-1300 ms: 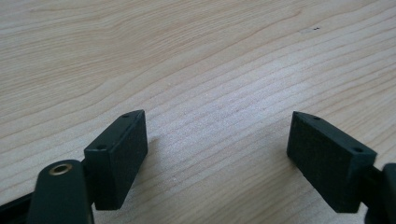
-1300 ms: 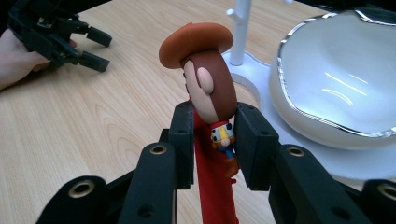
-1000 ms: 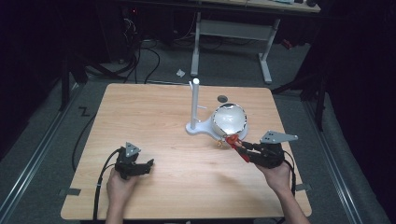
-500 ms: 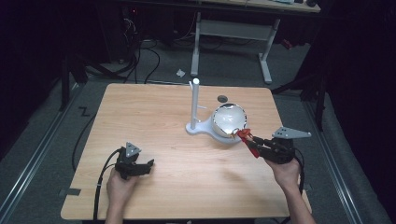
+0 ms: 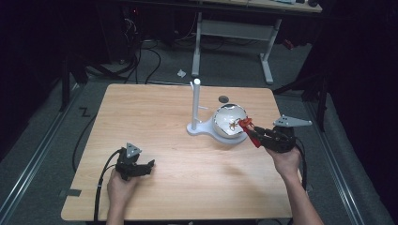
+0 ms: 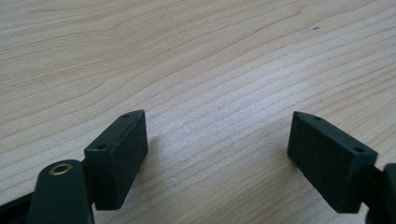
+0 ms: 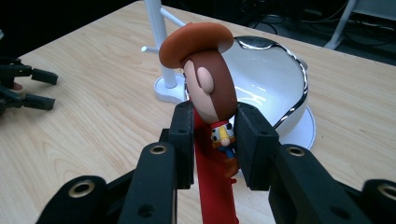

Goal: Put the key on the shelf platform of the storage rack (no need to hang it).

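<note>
Clearly the right gripper (image 7: 212,140), its jaws clamped on a small cowboy figure with a brown hat and red strip (image 7: 208,84), should hold firm and level beside the shiny white bowl (image 7: 275,79) on the desk (image 5: 155,117), while the left gripper (image 6: 217,154) rests wide open.

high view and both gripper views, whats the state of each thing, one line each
left claw: open, nothing between its jaws, low over the bare table
right claw: shut on the cowboy figure, held at the bowl's rim
cowboy figure: clamped at the neck, hat on, head leaning toward the bowl
bowl: tilted on its side, opening toward the right claw
white stand: upright, nothing hanging on it
</note>
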Motion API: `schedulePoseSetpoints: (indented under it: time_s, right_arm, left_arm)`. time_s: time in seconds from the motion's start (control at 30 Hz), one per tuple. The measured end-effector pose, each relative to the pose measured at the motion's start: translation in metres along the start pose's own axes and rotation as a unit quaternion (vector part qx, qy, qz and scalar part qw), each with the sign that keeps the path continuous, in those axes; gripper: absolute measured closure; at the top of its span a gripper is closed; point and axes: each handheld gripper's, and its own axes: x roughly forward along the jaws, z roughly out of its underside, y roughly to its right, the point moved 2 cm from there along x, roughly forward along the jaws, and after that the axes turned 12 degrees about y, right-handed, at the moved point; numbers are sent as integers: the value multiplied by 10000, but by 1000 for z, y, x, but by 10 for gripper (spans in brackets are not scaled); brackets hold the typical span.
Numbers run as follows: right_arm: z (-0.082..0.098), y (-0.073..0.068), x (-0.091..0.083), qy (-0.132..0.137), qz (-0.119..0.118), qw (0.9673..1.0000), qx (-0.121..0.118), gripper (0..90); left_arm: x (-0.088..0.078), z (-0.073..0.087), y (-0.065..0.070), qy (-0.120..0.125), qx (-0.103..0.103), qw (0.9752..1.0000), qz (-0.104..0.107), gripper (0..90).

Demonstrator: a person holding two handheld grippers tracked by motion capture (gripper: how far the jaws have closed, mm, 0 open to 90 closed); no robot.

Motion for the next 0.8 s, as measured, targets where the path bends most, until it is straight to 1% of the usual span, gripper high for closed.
schedulePoseSetpoints:
  time_s: [0.1,0.27,0.37,0.47,0.57,0.8]
  right_arm:
    - [-4,3,6,-89,43,10000,-8,700]
    - [-10,5,15,-152,77,9998,-51,699]
    - [-14,7,25,-259,100,9996,-86,699]
    - [-16,7,29,-291,86,9995,-93,699]
    - [-18,9,38,-397,80,9991,-122,700]
    - [-18,14,49,-483,93,9988,-31,699]
  left_arm:
    - [0,0,0,0,-4,10000,-6,205]
    - [0,0,0,4,-4,10000,-3,204]
    - [0,0,0,2,-2,10000,-2,204]
    - [0,0,0,3,-3,10000,-4,204]
    - [0,0,0,3,-3,10000,-6,204]
    - [0,0,0,5,-4,10000,-8,204]
